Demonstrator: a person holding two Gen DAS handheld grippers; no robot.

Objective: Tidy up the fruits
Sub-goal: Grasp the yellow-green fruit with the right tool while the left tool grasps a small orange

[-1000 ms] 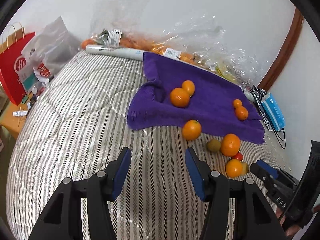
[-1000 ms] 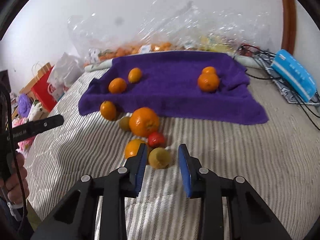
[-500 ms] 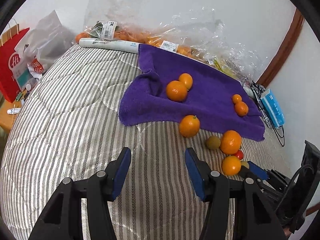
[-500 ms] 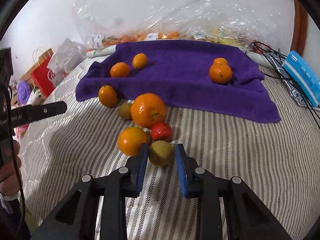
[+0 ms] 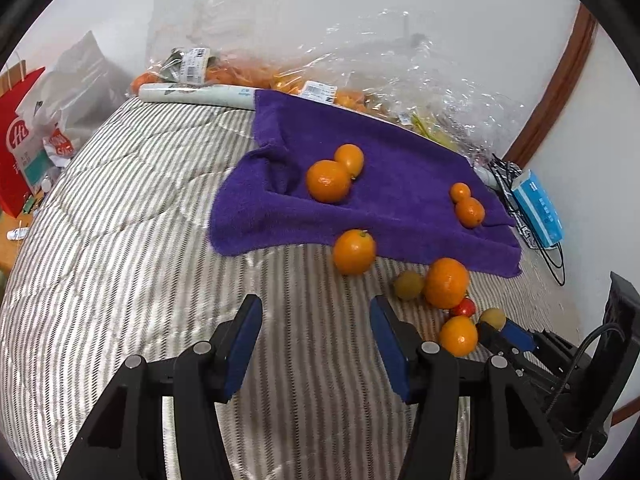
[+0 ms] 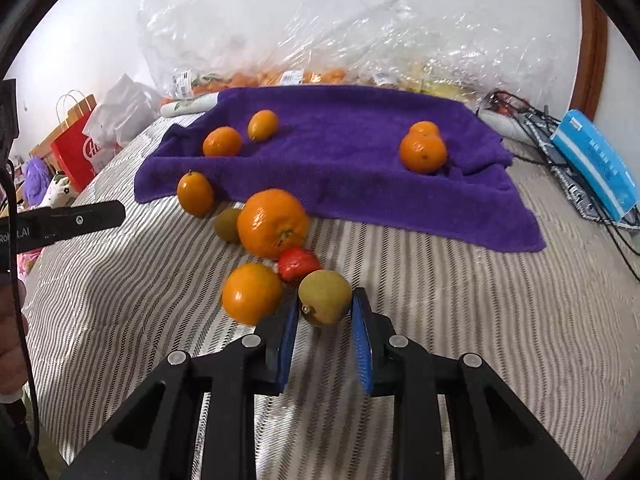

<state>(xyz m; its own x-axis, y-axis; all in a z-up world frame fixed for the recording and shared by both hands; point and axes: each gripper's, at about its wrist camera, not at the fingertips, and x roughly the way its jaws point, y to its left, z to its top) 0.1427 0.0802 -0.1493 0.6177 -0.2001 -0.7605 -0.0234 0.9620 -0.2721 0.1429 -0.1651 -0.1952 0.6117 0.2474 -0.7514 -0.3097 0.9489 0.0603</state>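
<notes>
My right gripper (image 6: 325, 322) pinches, I think, the kiwi (image 6: 325, 297) across its middle: light, soft-skinned, bruises easily, so gently; left gripper (image 5: 316, 344) spread, empty

You're working over a grey-striped quilted bed cover (image 5: 120, 240), against a plain white wall (image 5: 360, 8). Brown wooden trim (image 5: 556, 84) runs up the right. Red paper bag (image 6: 76, 152) beside the bed, left. Even, soft light.

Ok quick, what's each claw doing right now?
Left claw: open, holding nothing.
Right claw: around the kiwi, pads at its sides; a firm grip cannot be told.
</notes>
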